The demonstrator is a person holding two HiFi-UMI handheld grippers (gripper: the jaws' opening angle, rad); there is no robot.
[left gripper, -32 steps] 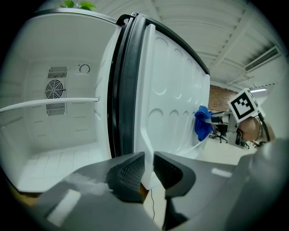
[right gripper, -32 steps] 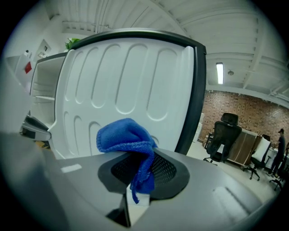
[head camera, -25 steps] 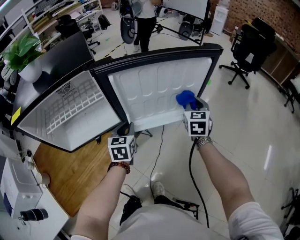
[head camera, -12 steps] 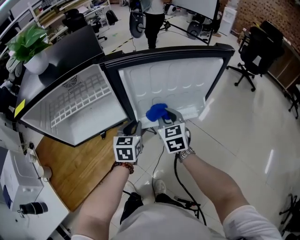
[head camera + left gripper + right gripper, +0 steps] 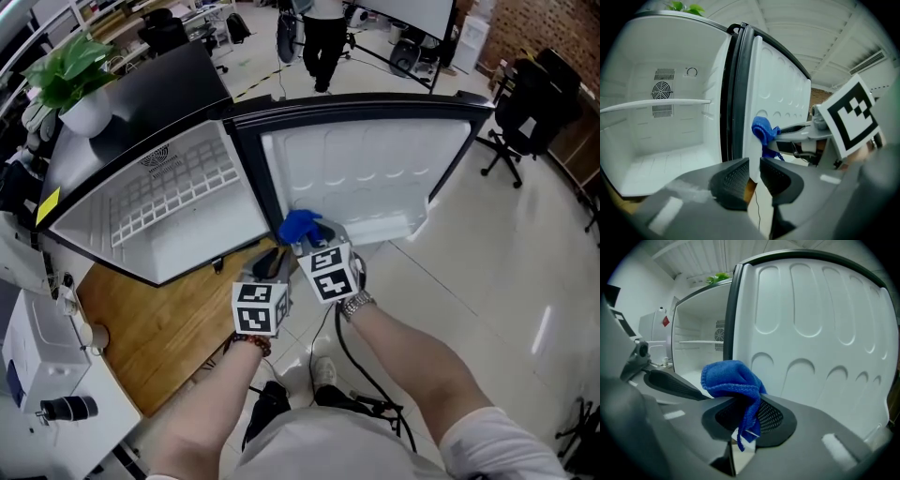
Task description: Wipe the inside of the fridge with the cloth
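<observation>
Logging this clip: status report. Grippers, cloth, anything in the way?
Right gripper shut on blue cloth. Left gripper slightly open, empty. Cloth at inner face of the open door, near the hinge. Nothing blocking the fridge.

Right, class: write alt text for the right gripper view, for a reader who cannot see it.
The right gripper pinches a bunched blue cloth in its dark jaws, before the white inner face of an open fridge door. To the left, the fridge's white interior shows a shelf and a rear vent.
</observation>
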